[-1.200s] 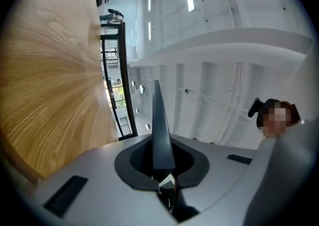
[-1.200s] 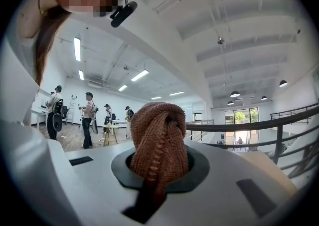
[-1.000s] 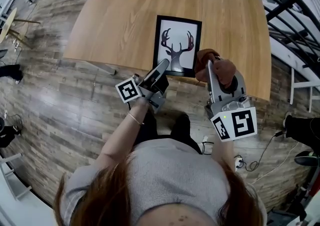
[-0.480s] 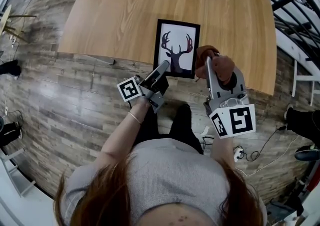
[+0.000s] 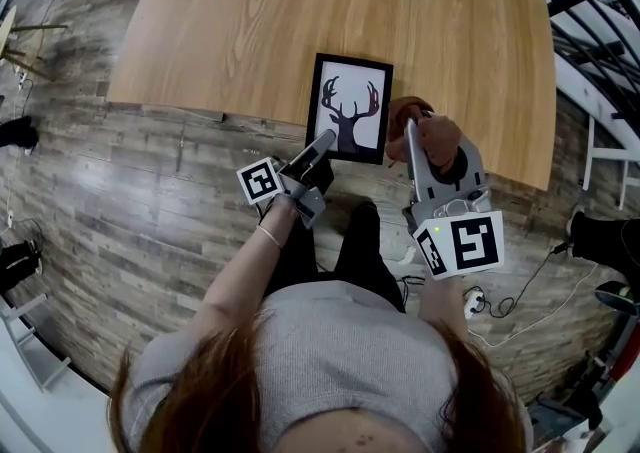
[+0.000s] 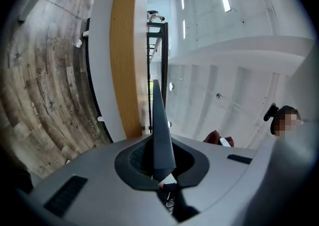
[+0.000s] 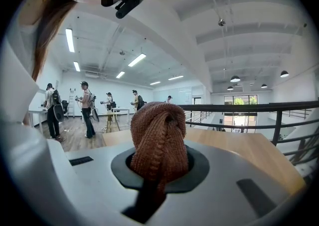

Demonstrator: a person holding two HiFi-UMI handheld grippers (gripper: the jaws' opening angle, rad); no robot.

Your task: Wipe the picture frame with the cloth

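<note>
Head view showed the picture frame (image 5: 350, 108) lying flat on the wooden table (image 5: 250, 31), close to its near edge, with the stag print facing up. My left gripper (image 5: 325, 138) was clenched with nothing in it, the jaws pressed into one thin blade in the left gripper view. Its tip sat over the frame's near-left corner, though I could not tell whether it touched.

My right gripper (image 5: 410, 129) was clamped on the rust-brown cloth (image 5: 432, 137), which was bunched into a soft wad just beside the frame's right edge.

I judged the frame stiff and light. It was probably glazed, and so fragile and prone to skate on the smooth wood under a wipe. The dark border seemed the place to pin it, with my empty jaws at a corner, while the cloth worked the face. The cloth was limp and would fold or drag if pressed unevenly.

Nothing else lay on the table. A railing (image 5: 590, 1) ran beyond its far right side, and people (image 7: 87, 108) stood well away across the room.
</note>
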